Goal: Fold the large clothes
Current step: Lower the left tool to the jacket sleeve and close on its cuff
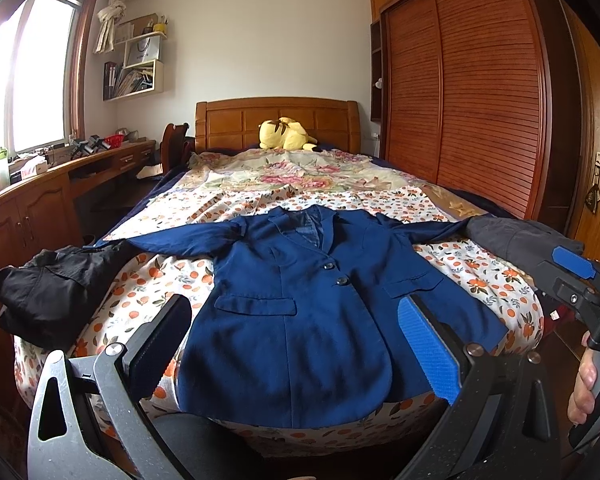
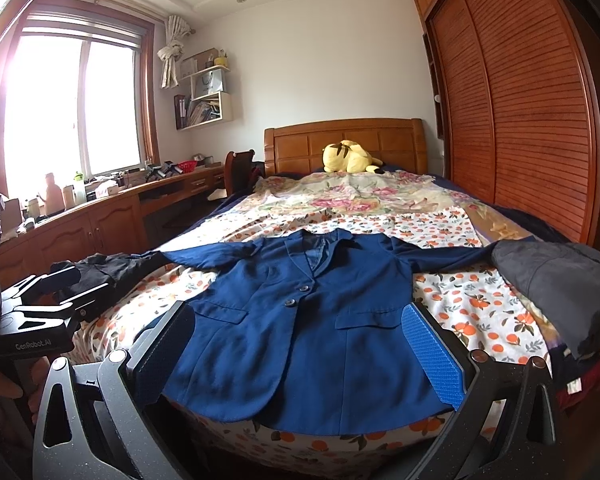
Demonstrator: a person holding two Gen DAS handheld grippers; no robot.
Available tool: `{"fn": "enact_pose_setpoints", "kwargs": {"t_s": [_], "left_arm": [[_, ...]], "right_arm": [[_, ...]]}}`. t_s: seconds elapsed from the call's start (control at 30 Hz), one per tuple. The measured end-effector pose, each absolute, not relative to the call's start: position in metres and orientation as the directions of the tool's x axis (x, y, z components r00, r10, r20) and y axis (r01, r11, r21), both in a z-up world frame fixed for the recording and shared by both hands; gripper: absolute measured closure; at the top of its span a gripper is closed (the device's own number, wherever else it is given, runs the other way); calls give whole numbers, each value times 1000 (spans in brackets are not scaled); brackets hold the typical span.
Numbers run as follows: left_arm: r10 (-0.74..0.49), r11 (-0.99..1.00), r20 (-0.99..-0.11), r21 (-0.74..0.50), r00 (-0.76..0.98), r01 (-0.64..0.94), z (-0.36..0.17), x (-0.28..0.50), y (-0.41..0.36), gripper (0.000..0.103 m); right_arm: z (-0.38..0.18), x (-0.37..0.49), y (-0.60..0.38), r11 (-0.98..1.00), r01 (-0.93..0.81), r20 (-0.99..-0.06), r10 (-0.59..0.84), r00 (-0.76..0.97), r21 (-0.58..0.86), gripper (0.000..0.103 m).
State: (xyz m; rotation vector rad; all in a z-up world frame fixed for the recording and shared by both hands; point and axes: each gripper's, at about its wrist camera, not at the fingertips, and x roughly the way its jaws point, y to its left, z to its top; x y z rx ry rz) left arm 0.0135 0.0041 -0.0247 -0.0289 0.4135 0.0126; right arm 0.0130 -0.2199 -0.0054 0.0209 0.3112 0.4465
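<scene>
Both grippers hover spread and empty above the bed's near edge: left gripper at lower centre of its view, right gripper likewise. Between each pair of fingers lies the navy blazer, face up at centre frame on the orange-print bedsheet, buttoned, sleeves stretched toward the left and right edges, hem nearest the lens. Judged soft but fairly heavy, with stiffened lapels and shoulders; cuffs, shoulder seams or hem corners offer the best hold. A black garment lies lower left, a grey one right.
</scene>
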Motion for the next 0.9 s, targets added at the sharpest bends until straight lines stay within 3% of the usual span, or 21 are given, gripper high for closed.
{"fn": "enact_pose_setpoints", "kwargs": {"t_s": [0.53, 0.9], "left_arm": [[39, 999, -483, -13, 875, -52, -63, 64, 24, 0], [98, 995, -539, 53, 836, -82, -94, 100, 37, 0]], "right_arm": [[-30, 66, -210, 909, -401, -371, 413, 832, 114, 0], [-30, 116, -170, 892, -450, -360, 433, 826, 39, 0]]}}
